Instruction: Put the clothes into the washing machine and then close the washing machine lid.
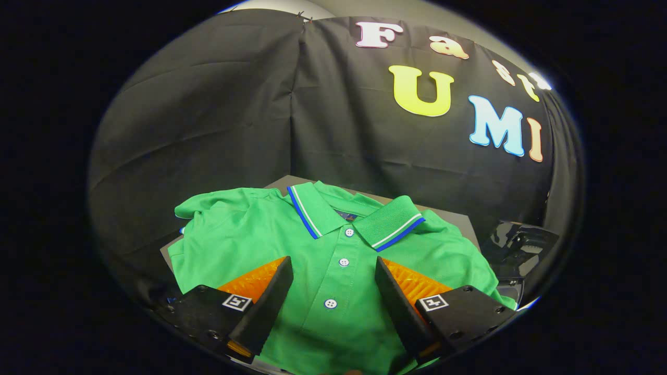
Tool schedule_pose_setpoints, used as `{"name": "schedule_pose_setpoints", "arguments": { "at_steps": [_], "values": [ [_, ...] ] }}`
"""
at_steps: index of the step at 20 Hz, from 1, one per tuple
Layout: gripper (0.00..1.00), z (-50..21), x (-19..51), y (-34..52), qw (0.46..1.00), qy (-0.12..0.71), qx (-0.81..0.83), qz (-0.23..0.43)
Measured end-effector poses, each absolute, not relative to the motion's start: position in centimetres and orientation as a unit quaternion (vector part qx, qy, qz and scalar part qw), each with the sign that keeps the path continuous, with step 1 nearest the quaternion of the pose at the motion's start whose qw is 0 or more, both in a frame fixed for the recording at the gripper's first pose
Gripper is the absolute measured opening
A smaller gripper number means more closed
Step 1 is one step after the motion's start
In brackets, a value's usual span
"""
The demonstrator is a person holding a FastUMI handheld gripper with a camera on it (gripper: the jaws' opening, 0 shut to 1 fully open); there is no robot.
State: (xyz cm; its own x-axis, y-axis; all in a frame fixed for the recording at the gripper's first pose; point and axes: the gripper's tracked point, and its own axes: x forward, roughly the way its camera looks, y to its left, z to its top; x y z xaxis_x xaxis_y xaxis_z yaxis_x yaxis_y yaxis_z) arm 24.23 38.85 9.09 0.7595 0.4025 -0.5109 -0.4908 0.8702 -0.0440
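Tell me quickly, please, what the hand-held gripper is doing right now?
Hand-held gripper: open, holding nothing, fingers apart over the green polo shirt and its button placket.

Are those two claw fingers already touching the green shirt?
Cannot tell. In the gripper view the open gripper straddles the green polo shirt's button placket, but whether the fingers rest on the cloth or hover above is unclear.

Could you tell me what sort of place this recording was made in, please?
Probably a staged recording booth, not a home: black cloth wall, a green polo shirt laid on a dark table, open tongs over its button placket.
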Motion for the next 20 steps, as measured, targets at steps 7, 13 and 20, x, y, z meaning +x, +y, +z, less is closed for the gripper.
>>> {"name": "schedule_pose_setpoints", "arguments": {
  "at_steps": [7,13,20],
  "values": [
    [0.56,9.3,23.6,39.1,0.925,0.249,-0.122,0.258],
    [0.02,9.3,23.2,39.3,0.911,0.258,-0.191,0.259],
    [0.02,11.5,23.1,38.9,0.913,0.252,-0.136,0.289]
  ]
}}
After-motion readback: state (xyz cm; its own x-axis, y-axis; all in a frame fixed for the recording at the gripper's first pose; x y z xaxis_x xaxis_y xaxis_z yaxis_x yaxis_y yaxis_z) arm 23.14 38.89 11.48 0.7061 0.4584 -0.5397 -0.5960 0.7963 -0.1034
